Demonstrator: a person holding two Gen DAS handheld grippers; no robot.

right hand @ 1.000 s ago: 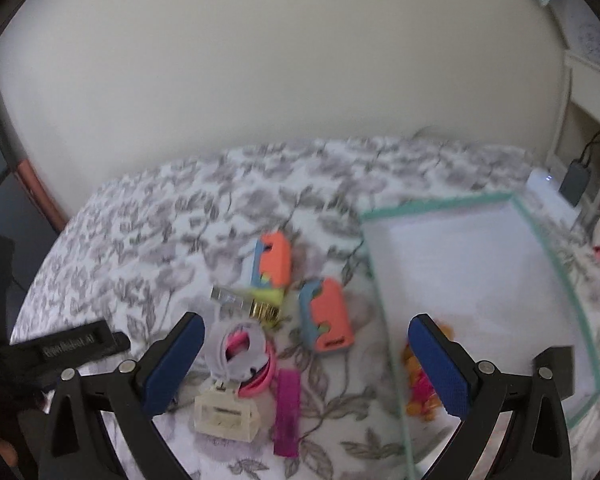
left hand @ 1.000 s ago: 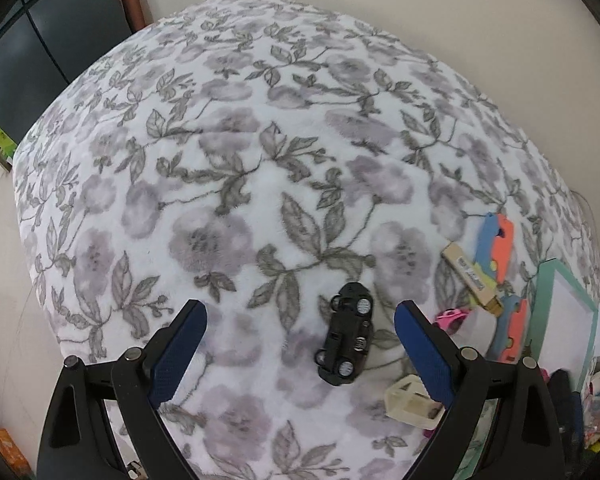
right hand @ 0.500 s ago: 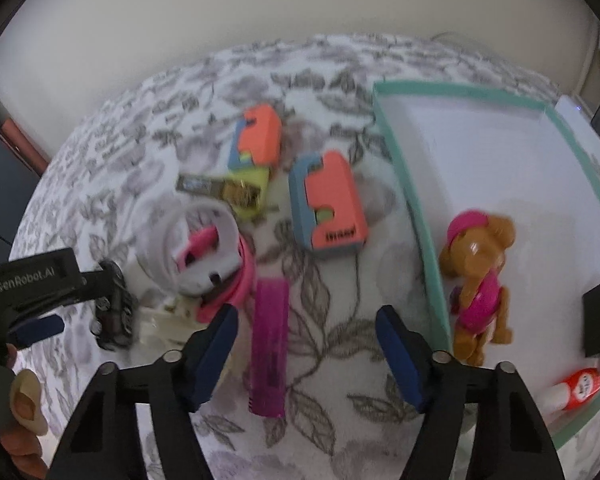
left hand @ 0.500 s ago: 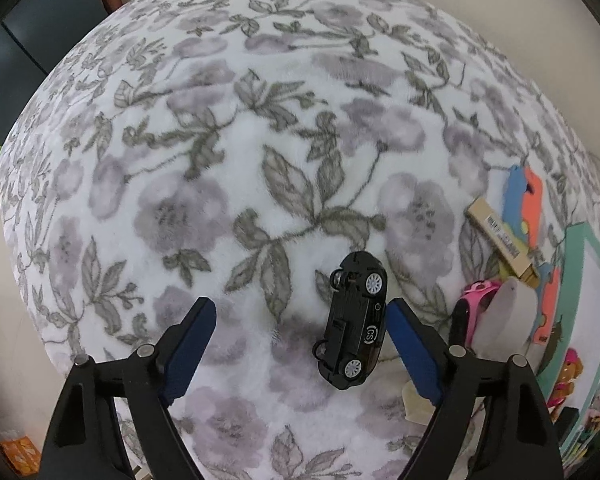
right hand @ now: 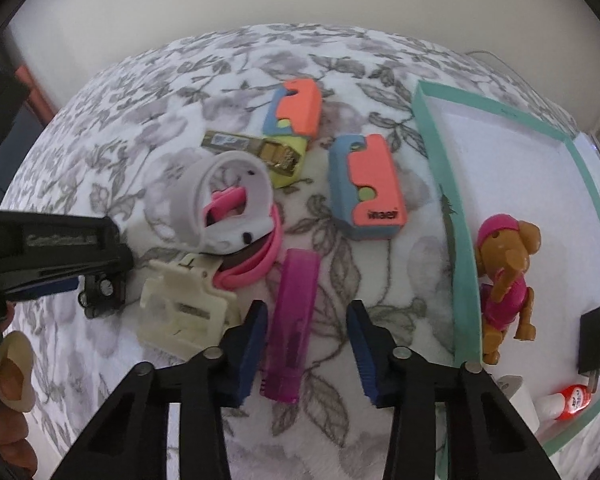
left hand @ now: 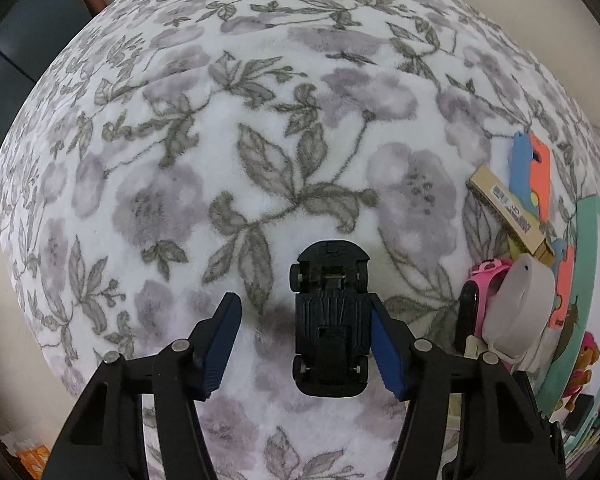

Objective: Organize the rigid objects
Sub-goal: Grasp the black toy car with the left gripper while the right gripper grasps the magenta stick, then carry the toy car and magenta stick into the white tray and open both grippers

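Observation:
A black toy car (left hand: pixel 332 320) lies underside up on the flowered blanket (left hand: pixel 260 140). My left gripper (left hand: pixel 302 300) points down over it with its jaws closing. The right pad (left hand: pixel 384 344) touches the car's side, and a gap remains at the left pad. A translucent magenta bar (right hand: pixel 294 320) lies lengthwise inside my right gripper (right hand: pixel 307 306), whose jaws are also closing. Its left pad (right hand: pixel 254 340) is almost at the bar and the right pad stands apart. The left gripper's body (right hand: pixel 52 256) and the car (right hand: pixel 104 292) show at the left of the right wrist view.
A teal-rimmed white tray (right hand: pixel 432 152) on the right holds a brown toy dog (right hand: pixel 504 276), a black adapter (right hand: pixel 596 336) and a red-capped bottle (right hand: pixel 572 396). Two orange-blue blocks (right hand: pixel 368 188), a tan box (right hand: pixel 240 144), a white ring (right hand: pixel 228 196), a pink band (right hand: pixel 260 264) and a cream plastic piece (right hand: pixel 180 312) lie beside the bar.
Both grippers have sunk toward the blanket and their jaws have narrowed. The car now sits between the left fingers, underside up. The magenta bar has come between the right fingers.

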